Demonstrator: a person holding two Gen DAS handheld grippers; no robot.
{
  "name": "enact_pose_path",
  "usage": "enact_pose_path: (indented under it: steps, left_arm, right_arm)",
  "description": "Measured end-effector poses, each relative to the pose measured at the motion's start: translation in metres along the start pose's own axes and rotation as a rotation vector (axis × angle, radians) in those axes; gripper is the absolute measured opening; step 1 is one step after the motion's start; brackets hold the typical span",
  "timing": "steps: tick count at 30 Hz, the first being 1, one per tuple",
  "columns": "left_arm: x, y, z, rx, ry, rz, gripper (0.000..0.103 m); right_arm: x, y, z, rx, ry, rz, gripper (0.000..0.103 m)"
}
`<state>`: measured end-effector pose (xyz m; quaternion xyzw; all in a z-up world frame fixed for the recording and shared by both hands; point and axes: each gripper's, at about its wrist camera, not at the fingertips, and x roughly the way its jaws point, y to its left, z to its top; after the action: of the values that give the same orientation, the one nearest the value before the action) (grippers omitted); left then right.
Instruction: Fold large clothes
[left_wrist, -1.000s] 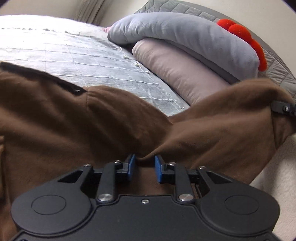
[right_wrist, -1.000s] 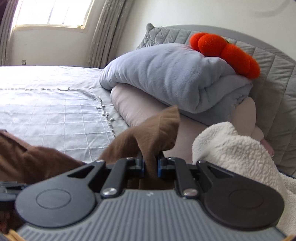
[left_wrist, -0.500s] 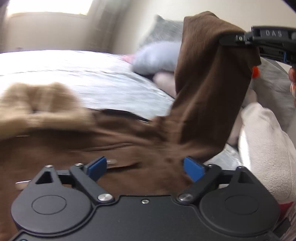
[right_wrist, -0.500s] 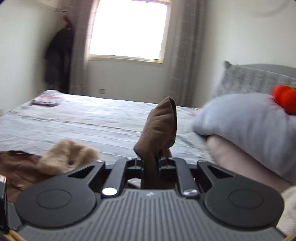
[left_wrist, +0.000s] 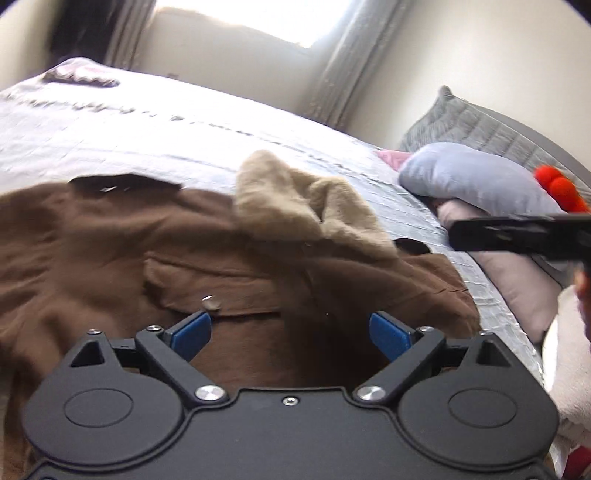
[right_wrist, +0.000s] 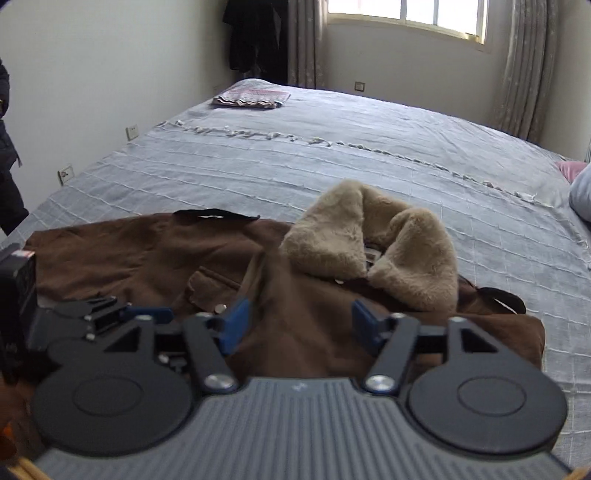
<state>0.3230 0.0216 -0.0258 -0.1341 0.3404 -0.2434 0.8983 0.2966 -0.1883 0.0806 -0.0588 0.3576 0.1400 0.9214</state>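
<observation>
a brown coat (right_wrist: 155, 254) lies flat on the grey bed (right_wrist: 332, 155), and its tan fleece collar (right_wrist: 373, 236) is the landmark for everything here. the coat's long axis runs sideways across both views: the body stretches away to the left of the collar, and a short folded edge ends just to the right of it. your left tongs (left_wrist: 291, 328) hang over the cloth on your side of the collar, a little left of it, blue pads spread wide with nothing between them. your right tongs (right_wrist: 299, 325) sit almost straight below the collar, on your side of it. their jaws have just been opening, now stand apart, and pinch nothing; brown cloth lies beneath the gap. in the right wrist view the left tongs appear at the far left, well left of the collar. judged from this, the left hand is nearer the long body of the coat and the right hand nearer the collar end, so the next fold likely draws across that sideways axis.
</observation>
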Motion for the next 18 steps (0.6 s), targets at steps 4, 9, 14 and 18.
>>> enact_pose_path:
  steps: [4, 9, 14, 18]
  left_arm:
    - [0.015, 0.002, 0.002, -0.041, 0.005, -0.023, 0.091]
    - [0.060, -0.008, 0.005, -0.061, 0.077, 0.013, 0.081]
    - [0.084, -0.023, -0.001, 0.031, 0.062, 0.109, 0.012]
    - [0.048, -0.055, -0.001, 0.123, -0.123, 0.165, 0.012]
  right_arm:
    - [-0.011, -0.034, -0.003, 0.023, 0.003, -0.052, 0.069]
    - [-0.024, -0.099, -0.032, 0.121, 0.013, -0.142, 0.076]
    - [-0.027, -0.162, -0.069, 0.238, 0.014, -0.231, 0.076]
    - [-0.030, -0.200, -0.089, 0.328, -0.030, -0.287, 0.075]
